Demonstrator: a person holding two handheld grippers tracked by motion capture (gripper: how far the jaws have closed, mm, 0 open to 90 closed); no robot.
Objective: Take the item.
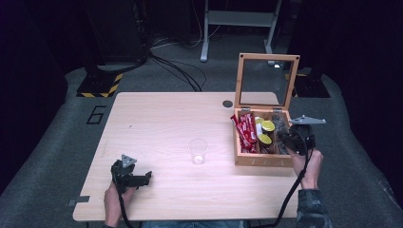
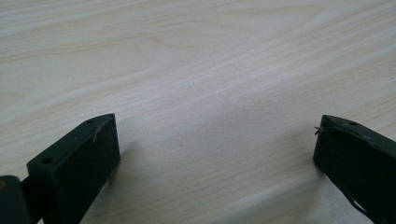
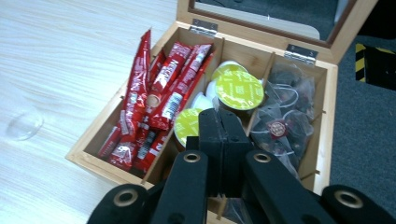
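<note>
A wooden box [image 1: 259,160] stands open at the table's right side, its glass lid [image 1: 267,56] upright. It holds red sachets [image 1: 244,130] [image 3: 154,102] on the left, yellow-lidded capsules [image 1: 267,126] [image 3: 239,88] in the middle and dark tea bags [image 1: 281,124] [image 3: 285,121] on the right. My right gripper [image 1: 285,139] [image 3: 218,114] hovers over the box's near middle, shut, with nothing visible between its jaws. A clear plastic cup [image 1: 197,151] [image 3: 23,125] stands upright mid-table. My left gripper [image 1: 145,179] [image 2: 217,140] rests low over bare wood near the front left, open and holding nothing.
The light wooden table [image 1: 157,118] has a round cable hole [image 1: 227,103] near the box lid. Beyond the table lie cables, a hazard-striped base [image 1: 100,84] and a metal stand [image 1: 237,19]. A "6" is marked on the floor at the left.
</note>
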